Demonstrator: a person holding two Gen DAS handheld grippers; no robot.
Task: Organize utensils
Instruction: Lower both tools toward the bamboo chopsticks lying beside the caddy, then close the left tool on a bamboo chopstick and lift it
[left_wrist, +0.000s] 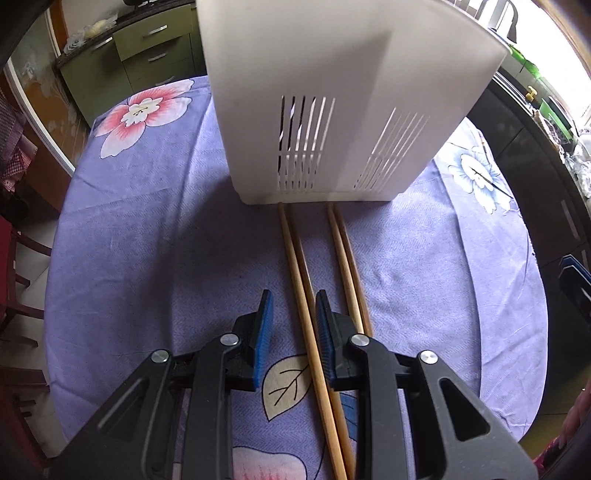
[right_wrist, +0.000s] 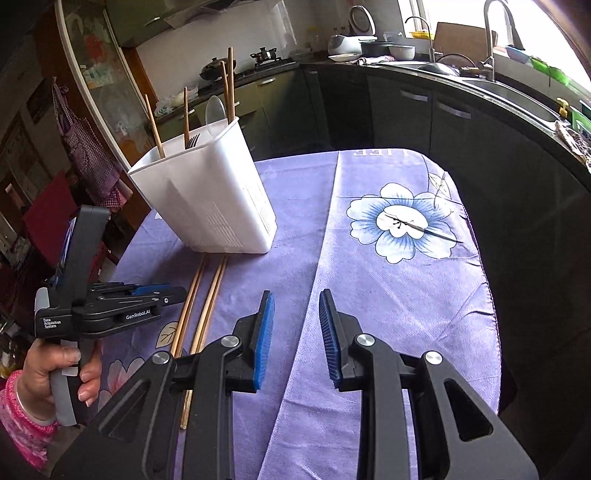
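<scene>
Four long wooden chopsticks lie on your purple-clothed worktop, left hand-held gripper apart around one pair. White slotted plastic holder already has several utensils. Right hand-held gripper apart, empty.

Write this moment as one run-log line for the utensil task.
left gripper: open, over chopsticks | right gripper: open, empty | holder: upright on table, some utensils inside | chopsticks: flat, touching holder base
</scene>
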